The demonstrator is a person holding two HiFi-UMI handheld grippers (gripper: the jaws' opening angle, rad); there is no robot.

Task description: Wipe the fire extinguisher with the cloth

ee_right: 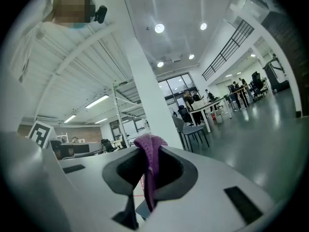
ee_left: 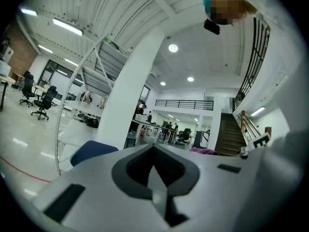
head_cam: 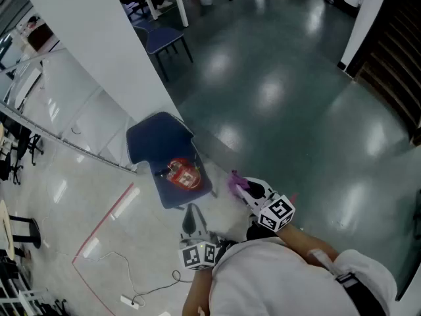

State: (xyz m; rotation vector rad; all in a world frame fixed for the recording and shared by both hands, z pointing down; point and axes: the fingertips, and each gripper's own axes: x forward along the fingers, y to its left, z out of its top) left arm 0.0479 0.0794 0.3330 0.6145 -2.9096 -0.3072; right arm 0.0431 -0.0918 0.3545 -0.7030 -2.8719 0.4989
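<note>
Extinguisher point(head_cam: 185, 175): red, lying on the seat of a blue chair point(head_cam: 152, 142), beside a white column point(head_cam: 99, 45)
Cloth point(ee_right: 149, 166): purple, pinched between the jaws of the right tool point(ee_right: 145, 180), its top bunched above them, near the chair's front edge
Left tool point(ee_left: 157, 178): jaws together, nothing between them, low, just short of the chair

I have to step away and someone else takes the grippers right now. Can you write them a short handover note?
Left gripper: shut, nothing between its jaws.
Right gripper: shut on the purple cloth, clear of the extinguisher.
Fire extinguisher: lies on the seat of the blue chair, in front of both grippers.
Done: cloth is in the gripper.
Left: bring the cloth onto the extinguisher and wipe it; no wiping contact shows now.
</note>
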